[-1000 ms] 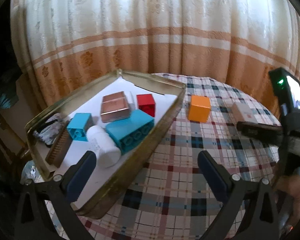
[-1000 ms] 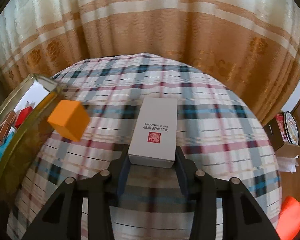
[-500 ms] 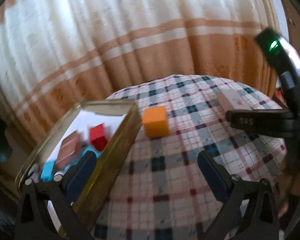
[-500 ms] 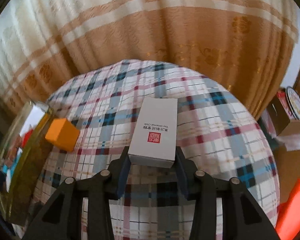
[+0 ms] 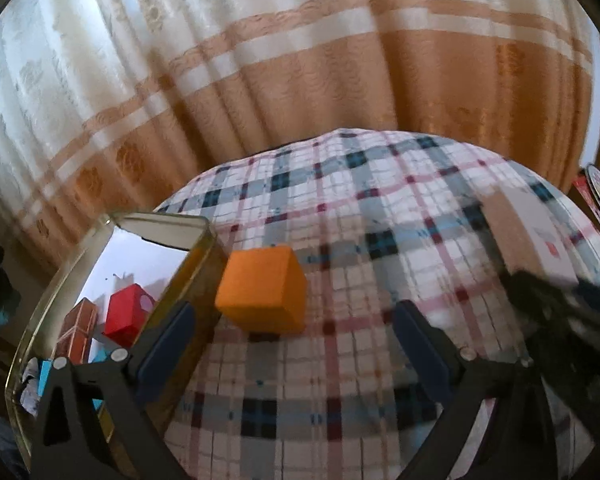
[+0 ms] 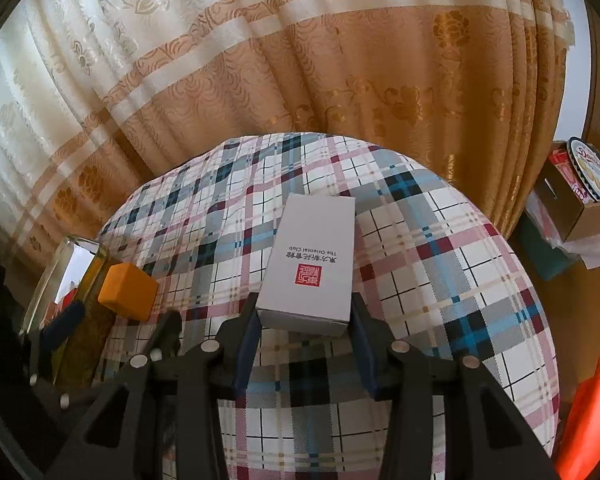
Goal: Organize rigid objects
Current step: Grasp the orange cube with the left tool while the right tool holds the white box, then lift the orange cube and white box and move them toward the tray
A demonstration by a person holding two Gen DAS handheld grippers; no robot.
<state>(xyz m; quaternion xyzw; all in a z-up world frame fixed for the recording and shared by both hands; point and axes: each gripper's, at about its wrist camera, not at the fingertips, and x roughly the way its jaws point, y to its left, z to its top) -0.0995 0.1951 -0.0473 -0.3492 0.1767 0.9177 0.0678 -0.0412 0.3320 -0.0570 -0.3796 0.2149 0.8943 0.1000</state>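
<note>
An orange cube (image 5: 262, 291) sits on the plaid tablecloth just right of a gold metal tray (image 5: 188, 264); it also shows in the right wrist view (image 6: 127, 291). My left gripper (image 5: 292, 344) is open and empty, with the cube between and just ahead of its fingertips. My right gripper (image 6: 304, 332) is shut on the near end of a white box with a red seal (image 6: 310, 264), held above the cloth. The box shows blurred in the left wrist view (image 5: 528, 236).
The tray holds a red block (image 5: 126, 314), a brown block (image 5: 78, 328) and blue bricks (image 5: 44, 376). A curtain hangs behind the round table. A cardboard box (image 6: 584, 200) stands on the floor at the right. Something orange (image 6: 592, 408) lies at the lower right.
My left gripper has swung right from over the tray and closed in on the orange cube. My right gripper has kept hold of the white box and turned somewhat left.
</note>
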